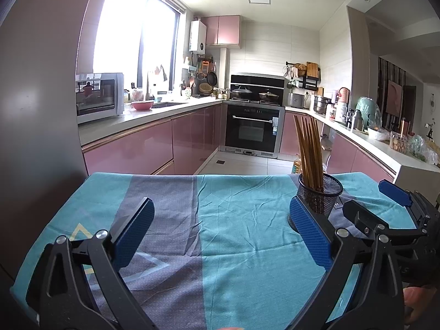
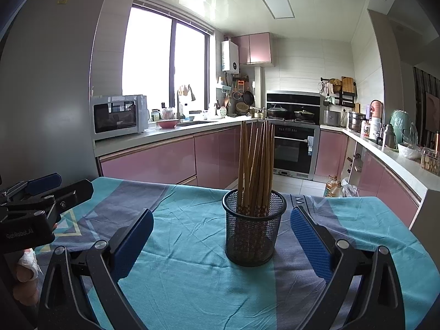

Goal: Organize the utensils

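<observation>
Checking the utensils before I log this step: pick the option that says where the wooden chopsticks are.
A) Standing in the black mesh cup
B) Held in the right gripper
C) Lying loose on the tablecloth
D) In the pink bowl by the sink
A: the chopsticks stand upright inside the black mesh cup on the tablecloth, and the right gripper is open and holds nothing.

"GetRobot.AI" on left tool (image 2: 41, 189)

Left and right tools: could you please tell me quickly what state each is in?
Left tool: open, holding nothing.
Right tool: open, holding nothing, facing the chopsticks cup.
</observation>
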A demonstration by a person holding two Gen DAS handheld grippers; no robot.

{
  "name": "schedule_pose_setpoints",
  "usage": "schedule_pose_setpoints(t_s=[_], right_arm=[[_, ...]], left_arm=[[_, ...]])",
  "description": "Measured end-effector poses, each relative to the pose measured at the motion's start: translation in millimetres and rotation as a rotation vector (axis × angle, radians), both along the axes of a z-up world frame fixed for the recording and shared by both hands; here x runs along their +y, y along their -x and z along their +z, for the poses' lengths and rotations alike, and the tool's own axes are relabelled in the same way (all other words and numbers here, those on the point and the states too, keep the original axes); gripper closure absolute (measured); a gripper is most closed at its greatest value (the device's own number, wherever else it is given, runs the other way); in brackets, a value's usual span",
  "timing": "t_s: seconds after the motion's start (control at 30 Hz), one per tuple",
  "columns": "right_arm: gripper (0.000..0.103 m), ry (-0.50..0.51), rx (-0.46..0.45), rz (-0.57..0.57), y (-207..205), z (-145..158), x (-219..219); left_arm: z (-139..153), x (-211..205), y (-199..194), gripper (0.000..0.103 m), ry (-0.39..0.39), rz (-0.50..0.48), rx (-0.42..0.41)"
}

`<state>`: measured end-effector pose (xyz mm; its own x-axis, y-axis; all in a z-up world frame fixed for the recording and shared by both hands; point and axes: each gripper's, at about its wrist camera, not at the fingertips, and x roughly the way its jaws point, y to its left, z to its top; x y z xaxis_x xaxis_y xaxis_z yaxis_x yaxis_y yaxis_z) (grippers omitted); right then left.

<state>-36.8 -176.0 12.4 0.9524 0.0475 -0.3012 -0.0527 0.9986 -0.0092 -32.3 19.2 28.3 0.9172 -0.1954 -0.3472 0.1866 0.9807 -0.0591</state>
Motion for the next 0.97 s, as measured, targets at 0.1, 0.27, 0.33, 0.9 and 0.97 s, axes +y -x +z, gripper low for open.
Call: schedule_pose_setpoints(t_s=[0.1,0.27,0.33,0.9,0.97], right_arm=[[0.007,-0.003,0.001,0.001,0,0,0],[0.007,-0.007,0.000,0.003,-1,-1,0],[0.007,-0.007,0.004,0.001,-3,-2,0],[0.007,-0.030,0.065,-0.008,-11,-16,-11],[0.007,-0.038,0.099,-0.013,-15,-20,-17]], left_arm=[[-1,0,-1,0.006,-0.001,0.002,0.001],[-1,-1,-3,0.006,-0.005,0.003,0.004],[-1,0,-3,0.006,-0.006,0.004,0.006],[-23,-6,-24,0.006,-0.014,-0.010,0.126],[-31,-8,-34,0.006,-0.024,-0.010,0.170]])
